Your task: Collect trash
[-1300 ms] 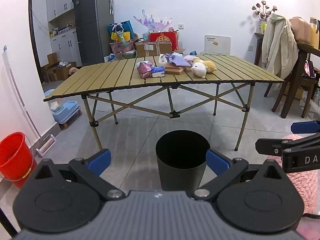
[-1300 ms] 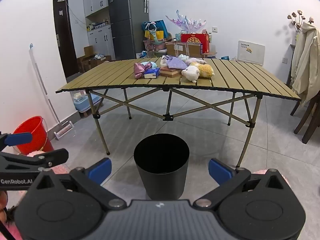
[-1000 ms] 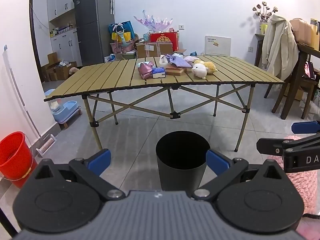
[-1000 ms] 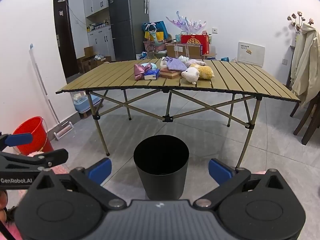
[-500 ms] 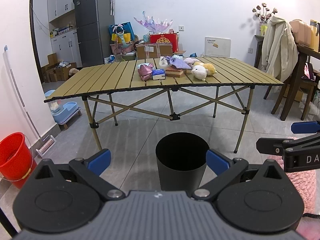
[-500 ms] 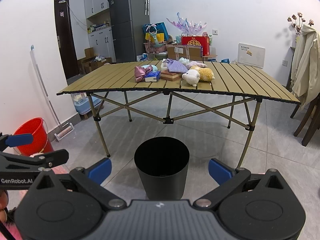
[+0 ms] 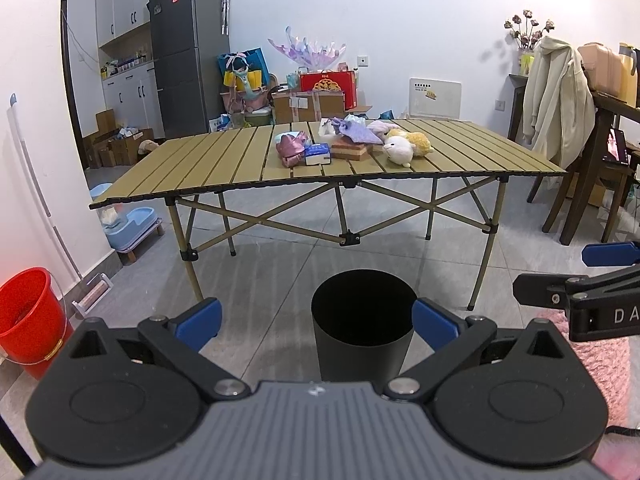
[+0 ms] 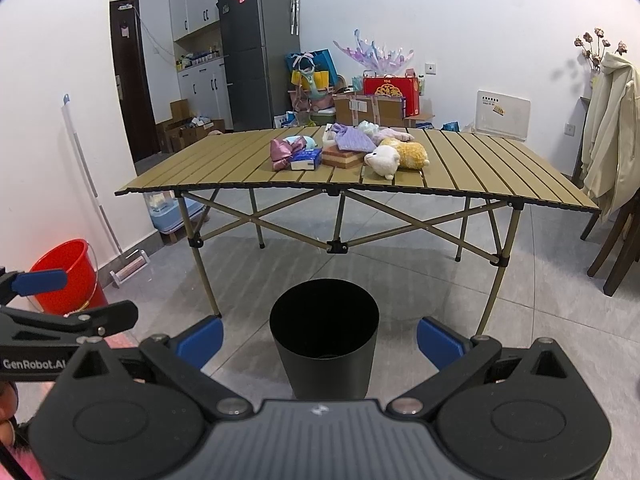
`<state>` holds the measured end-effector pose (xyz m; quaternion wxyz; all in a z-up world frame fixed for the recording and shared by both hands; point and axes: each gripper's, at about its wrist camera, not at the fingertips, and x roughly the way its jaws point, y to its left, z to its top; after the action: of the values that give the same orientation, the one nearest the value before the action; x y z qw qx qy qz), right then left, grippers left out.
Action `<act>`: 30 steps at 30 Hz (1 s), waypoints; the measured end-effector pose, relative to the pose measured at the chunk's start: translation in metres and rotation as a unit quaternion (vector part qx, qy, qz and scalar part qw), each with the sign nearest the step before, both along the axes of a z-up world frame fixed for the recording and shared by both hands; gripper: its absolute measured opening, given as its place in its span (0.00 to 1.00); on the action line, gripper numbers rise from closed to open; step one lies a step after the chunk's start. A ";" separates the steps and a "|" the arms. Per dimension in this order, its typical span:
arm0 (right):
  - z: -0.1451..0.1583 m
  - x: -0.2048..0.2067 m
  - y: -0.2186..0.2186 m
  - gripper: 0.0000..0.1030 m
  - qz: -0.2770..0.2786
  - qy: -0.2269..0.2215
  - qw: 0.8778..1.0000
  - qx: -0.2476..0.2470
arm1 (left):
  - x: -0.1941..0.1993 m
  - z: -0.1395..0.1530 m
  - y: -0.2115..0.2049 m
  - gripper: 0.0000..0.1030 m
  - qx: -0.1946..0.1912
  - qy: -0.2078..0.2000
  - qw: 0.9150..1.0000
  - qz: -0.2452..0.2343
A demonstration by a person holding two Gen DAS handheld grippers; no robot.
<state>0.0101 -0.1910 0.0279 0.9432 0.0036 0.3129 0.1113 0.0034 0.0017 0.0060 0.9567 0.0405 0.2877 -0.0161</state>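
Observation:
A black round bin (image 7: pixel 363 322) (image 8: pixel 325 338) stands on the grey floor tiles in front of a slatted folding table (image 7: pixel 208 168) (image 8: pixel 480 164). On the table lies a cluster: a pink pouch (image 7: pixel 291 148) (image 8: pixel 281 151), a blue tissue pack (image 7: pixel 318 153) (image 8: pixel 307 159), a purple cloth (image 7: pixel 356 131) (image 8: pixel 352 139) on a wooden box, and plush toys (image 7: pixel 400 149) (image 8: pixel 386 160). My left gripper (image 7: pixel 316 322) is open and empty, near the bin. My right gripper (image 8: pixel 320 338) is open and empty too. Each shows at the edge of the other's view.
A red bucket (image 7: pixel 28 316) (image 8: pixel 68 276) and a mop stand by the left wall. A chair draped with a cream coat (image 7: pixel 556 100) stands at the right. A fridge (image 7: pixel 188 48), boxes and gift bags line the back wall. A pink rug (image 7: pixel 600 364) lies at right.
Both grippers have risen slightly, so the table top shows more from above and the bin sits a little lower in view. Neither gripper's opening has changed.

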 end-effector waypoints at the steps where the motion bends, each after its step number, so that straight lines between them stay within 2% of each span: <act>1: 0.001 0.000 0.000 1.00 0.000 -0.001 1.000 0.000 | 0.001 0.002 0.000 1.00 0.000 0.000 1.000 0.000; 13: -0.002 0.000 -0.001 1.00 -0.001 -0.001 1.000 0.001 | 0.006 0.019 -0.001 1.00 0.000 -0.002 1.000 0.002; 30: -0.003 -0.001 -0.001 1.00 0.000 -0.002 1.000 0.000 | 0.004 0.018 0.001 1.00 -0.002 -0.004 1.000 0.002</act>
<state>0.0094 -0.1920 0.0248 0.9440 0.0031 0.3106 0.1112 0.0070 0.0024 0.0238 0.9580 0.0385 0.2840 -0.0148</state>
